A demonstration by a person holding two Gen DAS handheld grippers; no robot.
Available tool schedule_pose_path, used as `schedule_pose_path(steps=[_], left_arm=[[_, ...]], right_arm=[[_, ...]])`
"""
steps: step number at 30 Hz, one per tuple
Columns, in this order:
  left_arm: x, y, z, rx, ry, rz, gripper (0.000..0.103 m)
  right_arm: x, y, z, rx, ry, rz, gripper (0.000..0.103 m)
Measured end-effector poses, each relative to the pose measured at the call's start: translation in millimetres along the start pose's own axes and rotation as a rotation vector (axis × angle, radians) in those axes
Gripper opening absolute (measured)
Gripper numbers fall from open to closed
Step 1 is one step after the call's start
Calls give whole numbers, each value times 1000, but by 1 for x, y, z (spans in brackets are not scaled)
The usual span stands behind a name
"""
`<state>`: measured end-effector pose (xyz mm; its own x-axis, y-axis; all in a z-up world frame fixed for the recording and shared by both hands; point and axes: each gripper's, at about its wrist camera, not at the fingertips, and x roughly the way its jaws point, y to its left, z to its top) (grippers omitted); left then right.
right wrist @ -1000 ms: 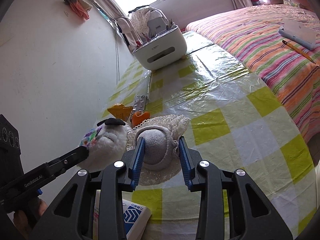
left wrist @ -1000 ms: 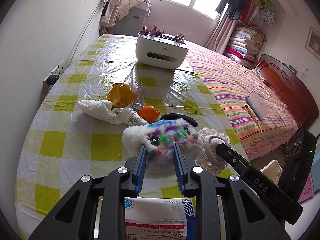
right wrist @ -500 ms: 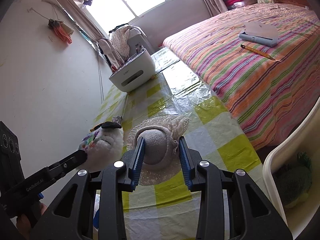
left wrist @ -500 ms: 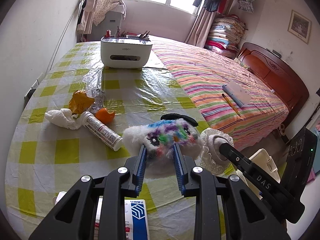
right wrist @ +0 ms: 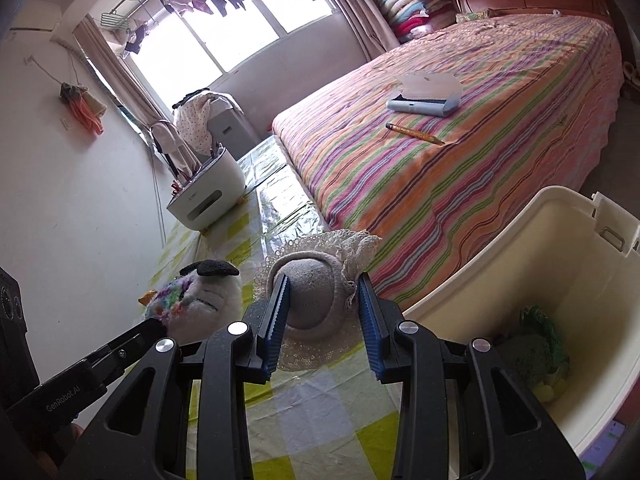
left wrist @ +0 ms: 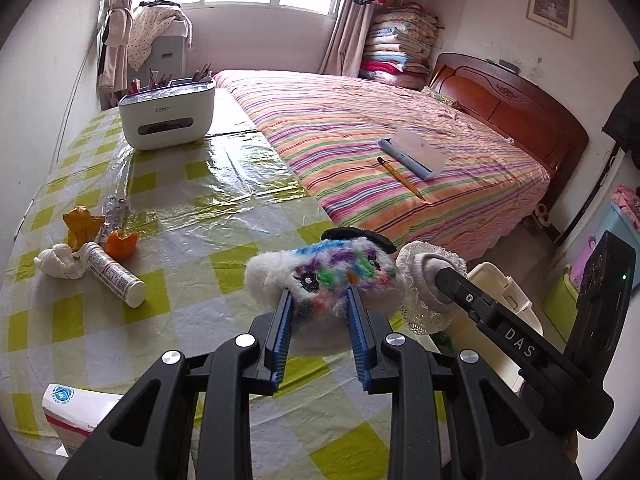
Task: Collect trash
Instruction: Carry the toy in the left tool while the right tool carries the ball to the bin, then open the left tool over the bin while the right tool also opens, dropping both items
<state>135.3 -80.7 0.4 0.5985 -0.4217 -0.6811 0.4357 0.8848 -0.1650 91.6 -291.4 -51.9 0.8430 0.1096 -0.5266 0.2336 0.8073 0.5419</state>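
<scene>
Left gripper [left wrist: 320,312] clamps fluffy toy [left wrist: 324,276]; right gripper [right wrist: 322,316] clamps lace-trimmed sock [right wrist: 316,300]. Carry both right over cream bin [right wrist: 480,264], release well inside rim.

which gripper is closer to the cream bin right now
Right. The right gripper, shut on the lace-trimmed grey sock, hangs at the table edge beside the cream bin. The left gripper, holding the fluffy toy, sits further over the table.

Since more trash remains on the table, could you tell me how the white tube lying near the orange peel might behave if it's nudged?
The white tube lies on its side on the glossy table cover, so it would probably roll. It looks rigid, likely light.
</scene>
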Motion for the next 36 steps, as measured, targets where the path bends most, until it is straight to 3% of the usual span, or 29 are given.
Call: schedule_pose_path(steps=[14,23,36], left_arm=[[7,-56,-8,113,9,-69,26],[15,-88,-15,176,25,-101,26],[35,-118,-21,220,57,-133,26]], right_arm=[[-66,-51,6,111,-253,-226,33],[-92,-69,2,182,-331,-257,34],[-111,-83,0,237,-414,-226,36]])
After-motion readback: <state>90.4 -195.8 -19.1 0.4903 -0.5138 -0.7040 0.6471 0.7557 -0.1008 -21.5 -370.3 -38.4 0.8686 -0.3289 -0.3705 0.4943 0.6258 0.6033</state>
